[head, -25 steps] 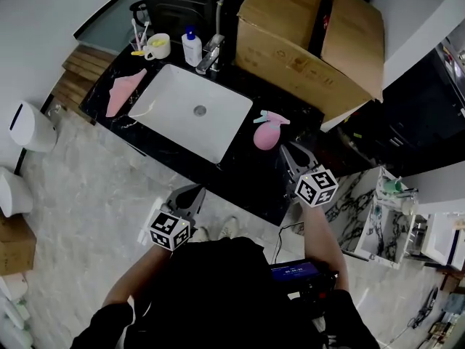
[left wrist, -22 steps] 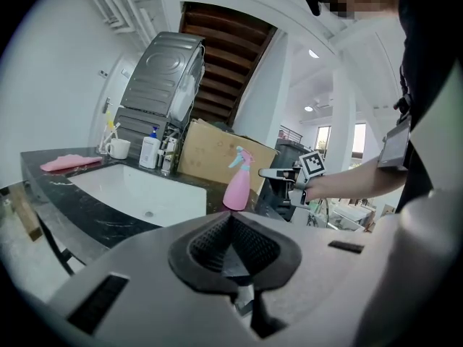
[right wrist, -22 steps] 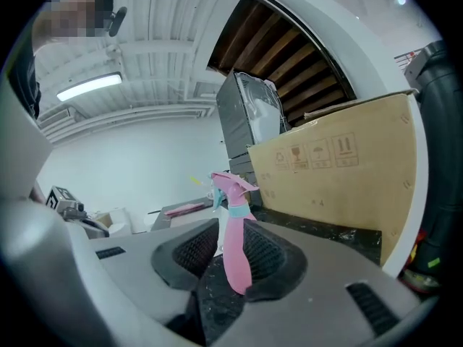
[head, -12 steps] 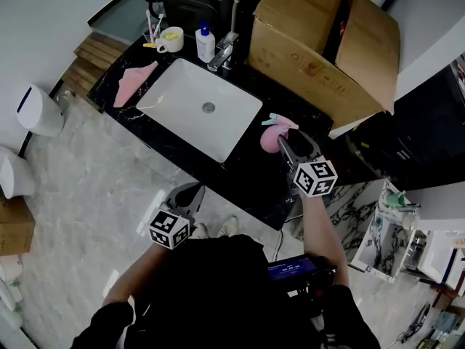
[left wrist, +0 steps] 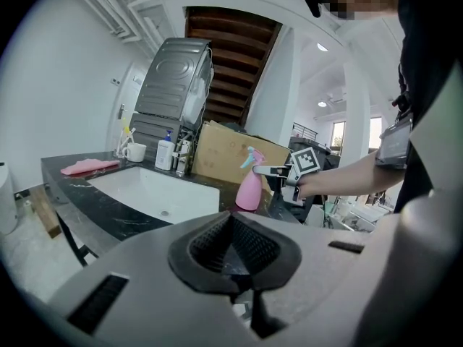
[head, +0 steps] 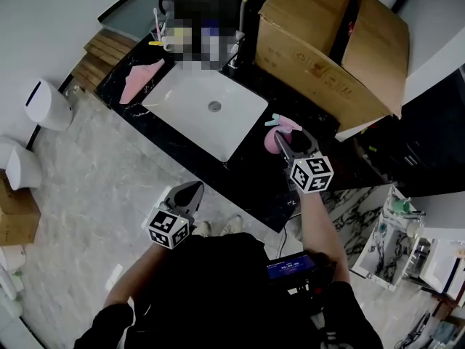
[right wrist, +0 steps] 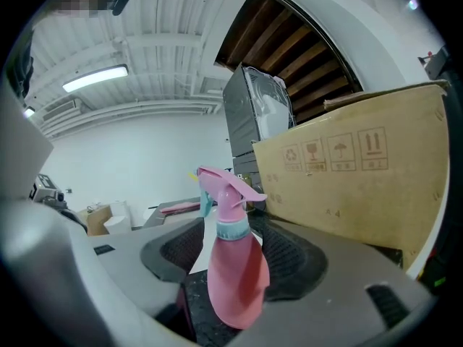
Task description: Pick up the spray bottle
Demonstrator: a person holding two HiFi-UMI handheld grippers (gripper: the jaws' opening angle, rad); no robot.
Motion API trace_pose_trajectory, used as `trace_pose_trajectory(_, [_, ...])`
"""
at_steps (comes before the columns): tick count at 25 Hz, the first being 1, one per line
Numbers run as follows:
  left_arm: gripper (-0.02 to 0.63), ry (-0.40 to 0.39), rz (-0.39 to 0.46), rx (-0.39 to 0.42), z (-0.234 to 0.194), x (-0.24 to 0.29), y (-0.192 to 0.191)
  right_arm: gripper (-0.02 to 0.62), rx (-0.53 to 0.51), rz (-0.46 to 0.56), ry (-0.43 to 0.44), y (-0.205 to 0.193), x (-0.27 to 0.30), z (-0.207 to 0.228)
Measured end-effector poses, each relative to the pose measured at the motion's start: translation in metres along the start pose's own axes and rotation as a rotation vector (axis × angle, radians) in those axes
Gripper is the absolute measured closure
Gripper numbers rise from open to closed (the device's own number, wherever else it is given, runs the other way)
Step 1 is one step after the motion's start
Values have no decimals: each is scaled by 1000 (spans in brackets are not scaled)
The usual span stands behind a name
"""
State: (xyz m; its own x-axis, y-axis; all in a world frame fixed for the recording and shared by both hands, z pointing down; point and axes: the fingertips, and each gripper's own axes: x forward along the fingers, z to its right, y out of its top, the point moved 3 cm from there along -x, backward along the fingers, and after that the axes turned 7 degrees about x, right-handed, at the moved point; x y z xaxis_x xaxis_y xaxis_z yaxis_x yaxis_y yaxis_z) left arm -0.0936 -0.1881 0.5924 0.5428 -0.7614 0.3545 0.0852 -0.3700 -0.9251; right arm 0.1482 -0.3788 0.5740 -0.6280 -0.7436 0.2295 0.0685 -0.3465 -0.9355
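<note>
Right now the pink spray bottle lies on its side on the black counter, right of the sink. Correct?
No: the spray bottle stands upright, as the right gripper view shows. It is on the black counter, right of the sink.

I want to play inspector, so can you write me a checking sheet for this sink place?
Surface: black counter with a white sink.
Job's things: pink spray bottle, upright on the counter beside the sink.
Clutter: pink cloth, mug, white bottle, big cardboard box.
Grippers: right gripper open, jaws have just been opening, spray bottle between them but not squeezed; left gripper shut, empty, held back from the counter.
Cables: nothing seen on the counter.
Surroundings: pale floor, white bin.
</note>
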Motion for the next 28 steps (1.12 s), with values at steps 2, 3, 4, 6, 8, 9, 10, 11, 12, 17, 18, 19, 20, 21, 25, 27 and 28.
trace_pose_trajectory(2, [598,10,0,-1,0,0,1,341,-4,6,-2,0,2,1])
trace_pose_trajectory(3, [598,14,0,-1,1,-1,1,342,-6,11,-2,0,2,1])
trace_pose_trajectory(4, [598,17,0,-1,1,-1,1,342,-11,15,-2,1,2,1])
trace_pose_trajectory(6, [598,21,-2,-3,3,0,1,372,-25,25,-9,3,1,1])
trace_pose_trajectory(8, [598,25,-6,-6,4,-1,-1,415,-38,32,-18,5,0,2])
trace_pose_trajectory(9, [598,26,-9,-7,5,-1,-1,417,-44,33,-18,5,0,2])
trace_pose_trajectory(10, [598,26,-11,-7,6,-1,-2,419,-51,33,-17,4,-1,1])
trace_pose_trajectory(11, [598,26,-12,-7,7,-1,-2,420,-58,34,-17,4,-2,1])
trace_pose_trajectory(12, [598,25,-12,-6,7,-1,-3,423,-61,38,-19,4,-4,2])
trace_pose_trajectory(17, [598,-2,-16,5,9,-2,-3,427,-43,73,-52,7,-18,5])
trace_pose_trajectory(18, [598,-8,-17,7,9,-2,-2,428,-39,79,-59,8,-22,6])
trace_pose_trajectory(19, [598,-14,-18,8,10,-2,-2,429,-35,84,-66,9,-26,6])
trace_pose_trajectory(20, [598,-22,-18,11,10,-2,-1,430,-32,90,-75,10,-30,7])
trace_pose_trajectory(21, [598,-33,-16,14,9,-2,-1,430,-29,95,-86,11,-34,7])
trace_pose_trajectory(25, [598,-96,-11,27,8,2,0,431,-22,112,-145,14,-53,7])
trace_pose_trajectory(27, [598,-132,-12,36,7,3,1,431,-19,118,-176,14,-65,4])
trace_pose_trajectory(28, [598,-150,-11,41,7,4,2,432,-16,120,-192,14,-71,3])
